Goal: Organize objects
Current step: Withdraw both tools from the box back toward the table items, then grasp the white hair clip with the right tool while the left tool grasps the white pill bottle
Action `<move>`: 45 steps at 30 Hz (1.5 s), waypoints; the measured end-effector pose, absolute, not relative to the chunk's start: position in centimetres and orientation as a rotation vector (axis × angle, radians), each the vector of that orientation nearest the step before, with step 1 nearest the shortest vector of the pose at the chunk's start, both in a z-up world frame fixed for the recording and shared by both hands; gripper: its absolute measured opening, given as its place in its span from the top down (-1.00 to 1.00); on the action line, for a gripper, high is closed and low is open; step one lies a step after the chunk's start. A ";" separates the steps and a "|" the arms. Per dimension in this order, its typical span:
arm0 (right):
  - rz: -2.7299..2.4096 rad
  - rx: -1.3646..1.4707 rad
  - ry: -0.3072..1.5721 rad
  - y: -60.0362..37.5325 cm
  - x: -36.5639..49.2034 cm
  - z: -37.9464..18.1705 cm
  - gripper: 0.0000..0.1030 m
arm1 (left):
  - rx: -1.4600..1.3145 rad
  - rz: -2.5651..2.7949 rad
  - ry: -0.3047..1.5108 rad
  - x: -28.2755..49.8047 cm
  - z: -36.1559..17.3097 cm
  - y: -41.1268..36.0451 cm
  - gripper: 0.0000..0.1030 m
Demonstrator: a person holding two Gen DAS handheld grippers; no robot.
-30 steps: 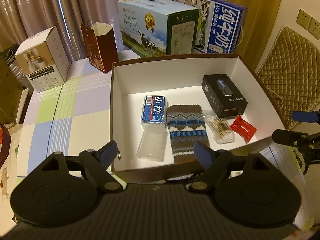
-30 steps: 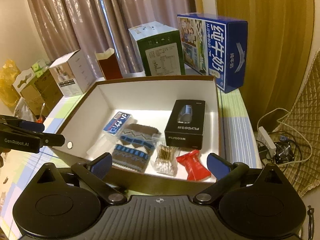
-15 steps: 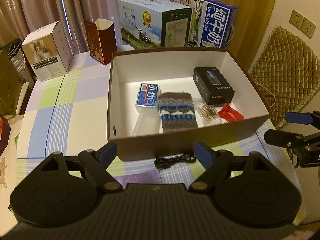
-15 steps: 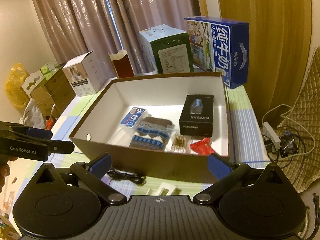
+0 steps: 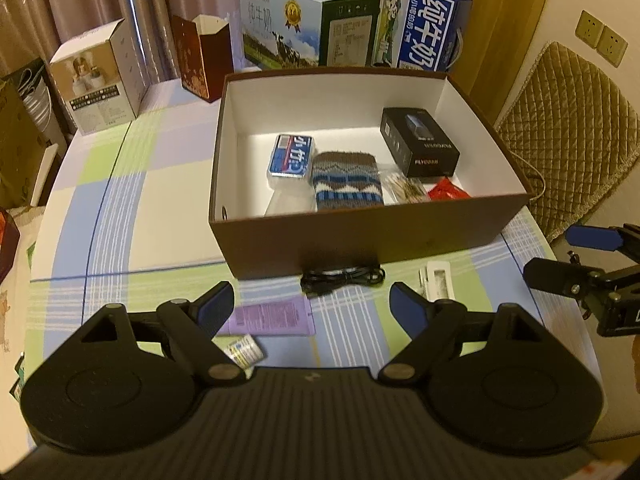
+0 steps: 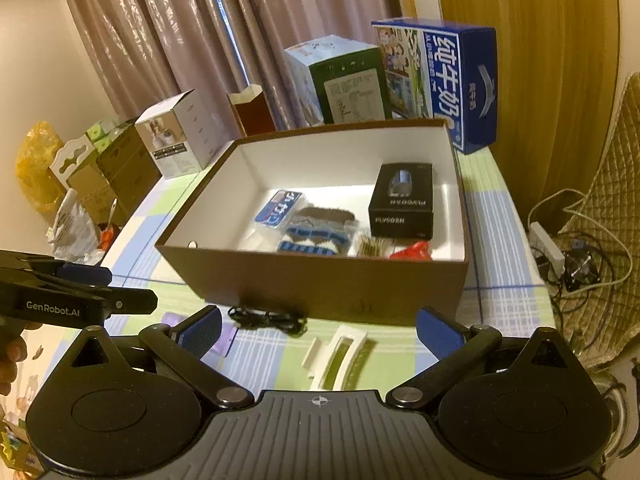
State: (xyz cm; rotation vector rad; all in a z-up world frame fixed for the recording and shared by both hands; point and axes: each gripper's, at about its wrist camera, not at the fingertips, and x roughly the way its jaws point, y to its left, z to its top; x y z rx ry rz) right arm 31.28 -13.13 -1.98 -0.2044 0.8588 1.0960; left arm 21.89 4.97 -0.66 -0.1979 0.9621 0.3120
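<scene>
A brown box (image 5: 360,236) with a white inside stands on the checked tablecloth. It holds a blue tissue pack (image 5: 291,156), a knitted pouch (image 5: 346,180), a black Flyco box (image 5: 419,147), cotton swabs (image 5: 404,188) and a red packet (image 5: 448,191). In front of the box lie a black cable (image 5: 342,276), a white case (image 5: 437,284), a purple packet (image 5: 272,316) and a small tube (image 5: 244,350). My left gripper (image 5: 312,304) is open above them. My right gripper (image 6: 318,330) is open, over the white case (image 6: 340,356) and near the cable (image 6: 266,318).
Milk cartons (image 5: 308,28) (image 5: 420,36), a dark red bag (image 5: 206,60) and a white carton (image 5: 98,80) stand behind the box. A quilted chair (image 5: 568,128) is at the right. Cables and a power strip (image 6: 548,244) lie on the floor.
Both grippers have pulled back from the box toward me. The cable, white case, purple packet and tube in front of the box have come into view.
</scene>
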 end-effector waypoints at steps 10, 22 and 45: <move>1.104 -0.228 0.913 -13.5 29.6 -3.7 -0.96 | -0.216 0.316 0.998 20.3 -2.0 4.2 -0.60; 1.098 -0.249 0.974 -13.1 28.3 -5.8 -0.96 | -0.232 0.334 1.043 19.0 -3.9 4.4 -0.60; 1.060 -0.303 0.992 -11.1 28.3 -9.6 -0.91 | -0.259 0.414 1.055 15.8 -7.6 7.8 -0.60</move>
